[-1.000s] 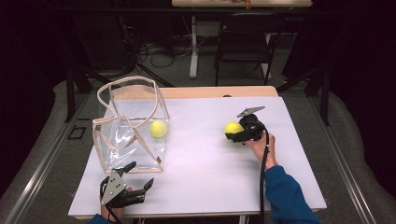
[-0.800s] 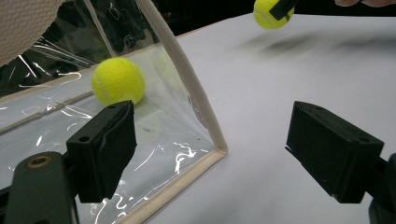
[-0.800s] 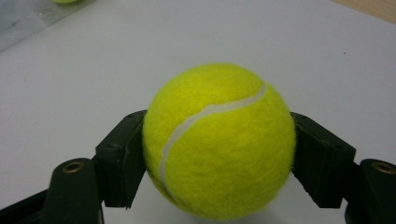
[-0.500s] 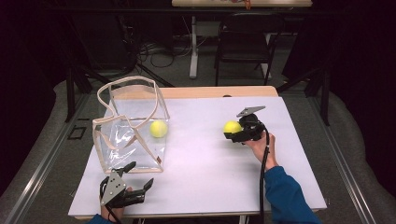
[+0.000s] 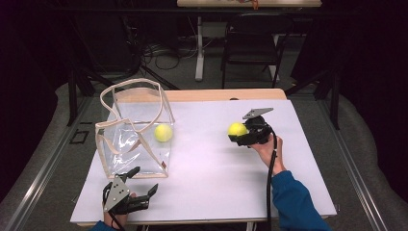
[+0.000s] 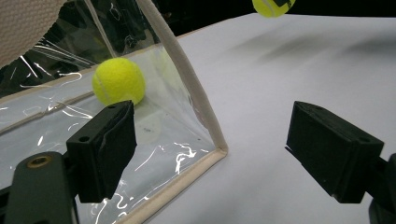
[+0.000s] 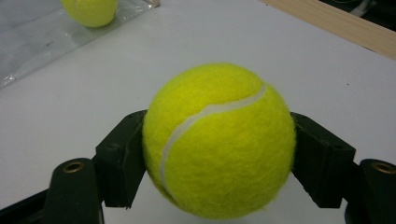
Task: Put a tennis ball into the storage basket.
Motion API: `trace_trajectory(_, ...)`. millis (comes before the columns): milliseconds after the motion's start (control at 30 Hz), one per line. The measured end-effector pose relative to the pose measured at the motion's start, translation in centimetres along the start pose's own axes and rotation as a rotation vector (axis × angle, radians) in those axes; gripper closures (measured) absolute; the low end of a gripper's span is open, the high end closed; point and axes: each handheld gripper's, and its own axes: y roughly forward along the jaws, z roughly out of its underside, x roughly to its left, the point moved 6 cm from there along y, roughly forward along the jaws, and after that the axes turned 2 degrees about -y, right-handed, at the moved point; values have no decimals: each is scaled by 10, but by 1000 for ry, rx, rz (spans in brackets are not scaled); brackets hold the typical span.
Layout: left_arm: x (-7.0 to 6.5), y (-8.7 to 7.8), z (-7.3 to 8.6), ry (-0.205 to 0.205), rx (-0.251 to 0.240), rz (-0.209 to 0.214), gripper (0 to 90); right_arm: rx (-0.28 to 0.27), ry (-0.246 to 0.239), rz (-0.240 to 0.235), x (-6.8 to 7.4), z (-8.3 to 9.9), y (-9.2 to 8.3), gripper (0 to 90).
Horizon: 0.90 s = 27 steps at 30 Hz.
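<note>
Clamping the ball [image 7: 218,140], my right gripper [image 5: 239,134] held it clear of the table [image 5: 216,178], having drifted slightly toward the bag [image 5: 134,139] over the last second. My left gripper [image 6: 210,149] stood open beside the bag, whose second ball [image 5: 163,132] lay inside. Transfer appeared underway.

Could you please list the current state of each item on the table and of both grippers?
Held tennis ball: clamped between the right gripper's jaws, lifted off the table.
Second tennis ball: resting at the clear bag's side, free.
Clear bag: upright, top open, handles loose.
Right gripper: shut on the held tennis ball.
Left gripper: open, empty, near the bag's front corner.
Table: white top, level.
</note>
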Motion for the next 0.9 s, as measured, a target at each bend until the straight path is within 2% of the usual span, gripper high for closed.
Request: trace_trajectory(900,0,0,0,2,0,-1,157,-46,-37,-20,15,-22,-8,261)
